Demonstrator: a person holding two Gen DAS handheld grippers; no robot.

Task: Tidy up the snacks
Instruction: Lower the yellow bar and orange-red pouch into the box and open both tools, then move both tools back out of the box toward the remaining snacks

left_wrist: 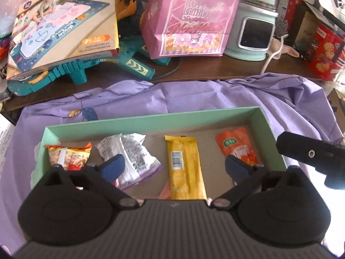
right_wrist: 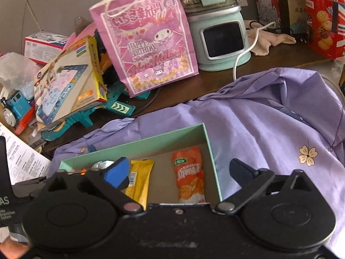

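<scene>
A shallow mint-green box (left_wrist: 151, 119) lies on a purple cloth (left_wrist: 194, 95) and holds several snack packets side by side. From left to right these are a red-orange packet (left_wrist: 69, 154), a white crumpled packet (left_wrist: 131, 151), a yellow bar (left_wrist: 185, 168) and an orange pouch (left_wrist: 239, 144). My left gripper (left_wrist: 175, 166) hovers open over the box, its fingers either side of the yellow bar, touching nothing. My right gripper (right_wrist: 182, 172) is open too, above the box's right end (right_wrist: 212, 157), with the orange pouch (right_wrist: 189, 174) and yellow bar (right_wrist: 139, 179) below it.
Behind the cloth on the dark wooden table stand a pink birthday gift bag (left_wrist: 189, 19), a mint appliance with a screen (left_wrist: 254, 34), a boxed drawing mat on teal toy track (left_wrist: 62, 32), and a red biscuit box (left_wrist: 323, 51). A toy train (right_wrist: 15, 110) sits far left.
</scene>
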